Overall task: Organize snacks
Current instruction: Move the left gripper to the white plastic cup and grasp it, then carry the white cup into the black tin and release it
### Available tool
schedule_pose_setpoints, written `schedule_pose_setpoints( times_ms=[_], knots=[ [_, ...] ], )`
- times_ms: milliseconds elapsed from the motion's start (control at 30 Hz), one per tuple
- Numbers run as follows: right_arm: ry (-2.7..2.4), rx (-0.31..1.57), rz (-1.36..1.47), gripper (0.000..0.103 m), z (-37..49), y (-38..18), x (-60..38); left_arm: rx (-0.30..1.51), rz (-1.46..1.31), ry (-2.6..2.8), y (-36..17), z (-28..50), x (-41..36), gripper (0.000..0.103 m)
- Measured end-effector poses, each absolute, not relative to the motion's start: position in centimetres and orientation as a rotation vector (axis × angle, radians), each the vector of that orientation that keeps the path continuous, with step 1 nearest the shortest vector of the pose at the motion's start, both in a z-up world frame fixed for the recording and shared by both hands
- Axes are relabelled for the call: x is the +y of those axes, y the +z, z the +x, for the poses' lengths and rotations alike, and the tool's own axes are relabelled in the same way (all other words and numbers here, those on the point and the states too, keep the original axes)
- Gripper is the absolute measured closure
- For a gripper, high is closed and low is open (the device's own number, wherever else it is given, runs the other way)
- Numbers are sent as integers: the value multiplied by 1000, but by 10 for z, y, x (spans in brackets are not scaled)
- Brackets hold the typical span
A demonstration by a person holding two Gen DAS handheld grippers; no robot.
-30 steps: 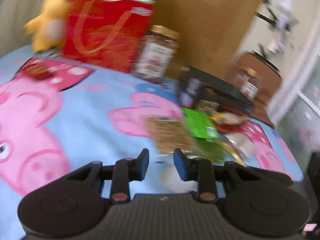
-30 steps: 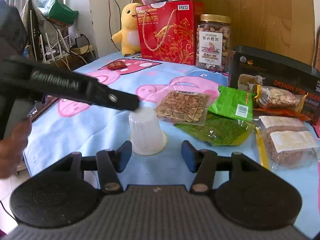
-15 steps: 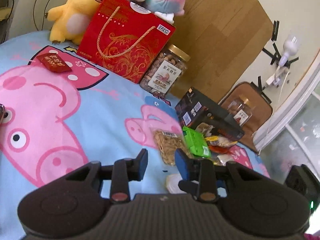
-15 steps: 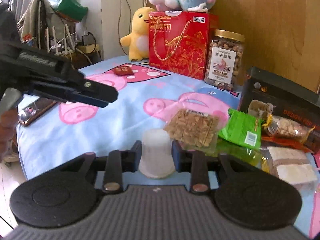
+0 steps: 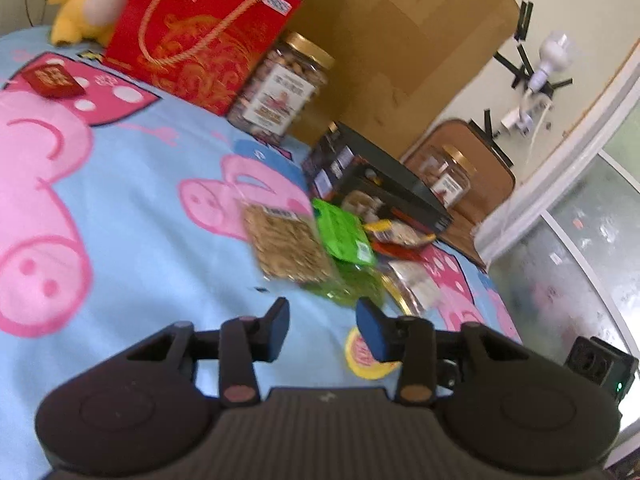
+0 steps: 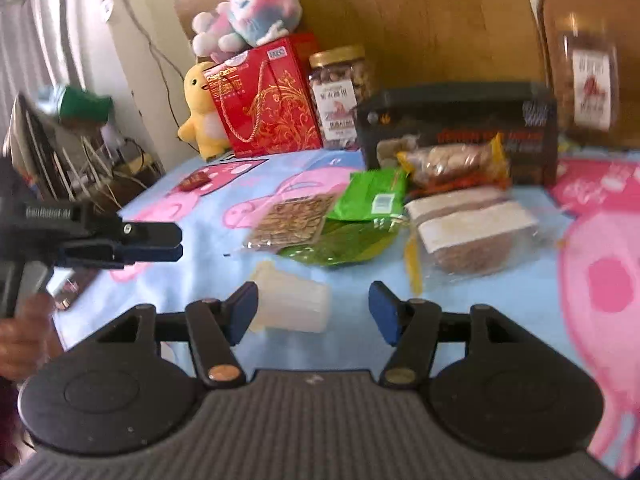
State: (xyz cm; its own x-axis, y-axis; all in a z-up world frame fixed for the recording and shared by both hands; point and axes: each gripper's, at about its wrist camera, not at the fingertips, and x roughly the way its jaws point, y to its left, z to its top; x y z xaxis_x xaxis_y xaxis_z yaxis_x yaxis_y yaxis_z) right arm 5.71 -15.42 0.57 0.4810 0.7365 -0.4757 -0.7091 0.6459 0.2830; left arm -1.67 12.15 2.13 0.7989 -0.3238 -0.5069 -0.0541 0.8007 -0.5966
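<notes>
The right gripper [image 6: 313,307] stands wide open, and a pale plastic cup [image 6: 290,302] lies on its side between the fingers. The cup sits close against the left finger, possibly touching it, and well clear of the right one. The left gripper [image 5: 322,330] is partly open over bare cloth with nothing in it; a yellow round lid or label [image 5: 366,356] shows just past its right finger. From the right wrist view that left gripper [image 6: 154,242] hangs off to the left, its fingers edge-on, with writing on the body too blurred to read.

The bench [image 6: 528,296] wears a blue cartoon-pig cloth. Behind the cup lie one clear pack of seeds [image 6: 294,220], two green packets [image 6: 370,200], one upon the other, a clear bag of brown blocks [image 6: 472,232] and a yellow-ended nut pack [image 6: 452,162]. At the back stand a red gift box [image 6: 264,100] with gold scrollwork, one labelled nut jar [image 6: 340,96] beside it, a black box [image 6: 460,120], and a second jar [image 6: 588,76] at the far right. The labels are unreadable. Two plush toys: a yellow one [image 6: 198,116] and a pink one [image 6: 248,16] atop the red box. A small red packet [image 5: 52,80] lies apart.
</notes>
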Motion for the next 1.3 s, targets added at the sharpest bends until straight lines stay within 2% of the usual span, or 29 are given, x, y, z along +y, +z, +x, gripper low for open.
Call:
schedule_pose_setpoints(
  times_ms=[200, 267, 333, 367, 433, 467, 533, 600, 633, 933, 967, 1033, 1133, 1300],
  knots=[
    [934, 565, -59, 39, 49, 1, -149, 674, -602, -261, 27, -12, 91, 64],
    [944, 561, -92, 38, 47, -2, -146, 688, -557, -284, 29, -7, 76, 58],
    [934, 569, -126, 38, 46, -6, -141, 706, -502, -284, 28, 0, 61, 58],
    [931, 577, -140, 38, 48, -8, -138, 716, -470, -280, 25, 4, 55, 60],
    [941, 595, -144, 41, 51, -11, -132, 750, -430, -271, 17, 14, 46, 82],
    [947, 587, -144, 48, 50, -11, -130, 748, -420, -239, 13, 17, 46, 85],
    [908, 574, -170, 62, 50, -9, -124, 747, -450, -245, 15, 20, 52, 84],
    [911, 580, -144, 63, 55, -6, -127, 719, -457, -258, 28, 25, 57, 85],
    [908, 584, -114, 67, 60, -1, -129, 700, -448, -266, 36, 29, 57, 85],
    [795, 388, -97, 68, 136, 59, -124, 527, -320, -292, 107, 125, 44, 84],
    [775, 388, -102, 67, 154, 64, -119, 529, -326, -292, 108, 141, 45, 84],
    [757, 422, -112, 65, 185, 66, -109, 544, -336, -247, 103, 172, 49, 72],
    [679, 451, -115, 65, 211, 59, -112, 595, -377, -168, 89, 192, 58, 71],
    [681, 457, 75, 65, 189, 45, -181, 541, -462, -254, 70, 152, 69, 71]
  ],
)
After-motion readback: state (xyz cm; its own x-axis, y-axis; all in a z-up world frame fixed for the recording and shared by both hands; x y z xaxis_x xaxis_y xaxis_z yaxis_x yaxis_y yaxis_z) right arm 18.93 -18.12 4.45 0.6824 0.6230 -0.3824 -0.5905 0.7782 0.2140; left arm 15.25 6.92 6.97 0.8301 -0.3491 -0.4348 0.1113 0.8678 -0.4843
